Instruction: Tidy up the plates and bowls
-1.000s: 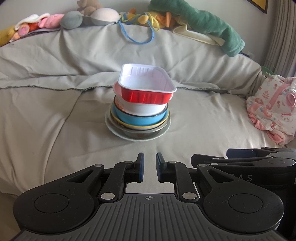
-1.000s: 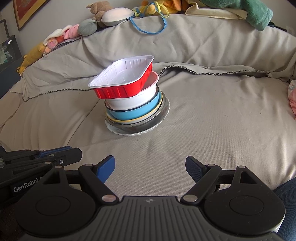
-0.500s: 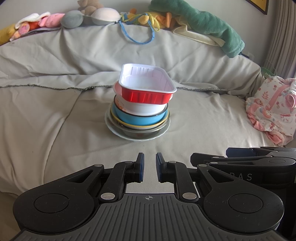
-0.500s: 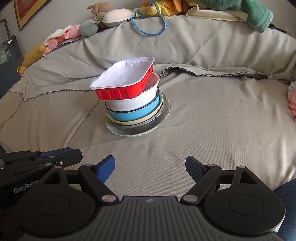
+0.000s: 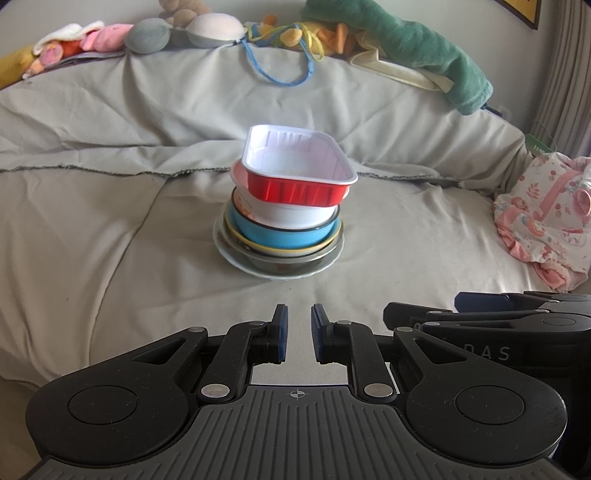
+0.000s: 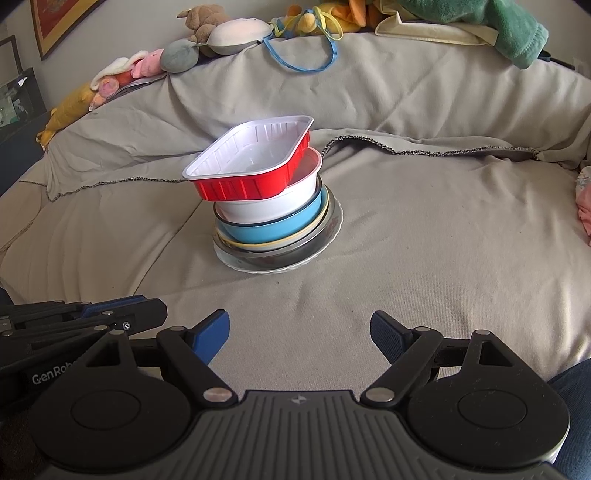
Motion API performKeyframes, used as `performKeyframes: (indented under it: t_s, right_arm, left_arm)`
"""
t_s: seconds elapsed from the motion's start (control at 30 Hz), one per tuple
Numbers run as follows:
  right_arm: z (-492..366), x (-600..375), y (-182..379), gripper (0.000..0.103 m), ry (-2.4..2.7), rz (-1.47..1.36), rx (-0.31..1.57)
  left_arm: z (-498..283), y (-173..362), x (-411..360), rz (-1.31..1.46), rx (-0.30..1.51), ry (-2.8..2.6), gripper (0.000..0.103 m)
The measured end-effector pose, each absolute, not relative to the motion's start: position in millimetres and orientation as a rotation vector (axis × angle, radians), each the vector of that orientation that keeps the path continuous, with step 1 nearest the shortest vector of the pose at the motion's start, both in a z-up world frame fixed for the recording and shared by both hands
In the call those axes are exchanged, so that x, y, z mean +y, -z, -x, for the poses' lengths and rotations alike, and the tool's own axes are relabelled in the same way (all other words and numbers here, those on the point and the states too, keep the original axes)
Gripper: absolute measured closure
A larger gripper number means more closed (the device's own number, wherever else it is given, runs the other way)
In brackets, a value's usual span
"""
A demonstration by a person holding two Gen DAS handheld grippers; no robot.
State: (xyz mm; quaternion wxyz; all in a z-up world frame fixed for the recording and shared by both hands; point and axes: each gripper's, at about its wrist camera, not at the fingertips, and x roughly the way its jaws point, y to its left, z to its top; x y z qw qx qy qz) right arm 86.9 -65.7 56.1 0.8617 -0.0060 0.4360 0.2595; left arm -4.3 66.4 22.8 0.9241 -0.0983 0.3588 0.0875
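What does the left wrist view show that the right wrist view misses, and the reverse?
Only the left wrist view: the pink floral cloth in full at the right and an orange print on the white bowl.
Only the right wrist view: framed pictures on the wall and the open right gripper from behind.
Both: the dish stack topped by the red tray, plush toys behind, and the near-shut left gripper.

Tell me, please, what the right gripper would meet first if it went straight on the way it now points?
Most likely the bare grey bedcover just short of the stack. The right gripper, jaws open and empty, points downward at the cloth; the white plate under the bowls lies beyond and slightly left. Depth is hard to judge.
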Motion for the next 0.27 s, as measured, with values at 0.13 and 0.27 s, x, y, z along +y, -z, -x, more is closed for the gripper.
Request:
performKeyframes:
  t_s: [0.13,0.27]
  right_arm:
    - [-89.1,-66.6,-56.5,0.019,-0.559,0.007,0.908]
    - [-96.3,-69.3,-55.8,0.019,-0.581,-0.014,0.907]
  left_arm:
    - [3.5,-22.4,62.3,0.196,0.738,-0.201,0.085]
    - [-2.3,-21.2,58.8,0.175,0.729,-0.239,0.085]
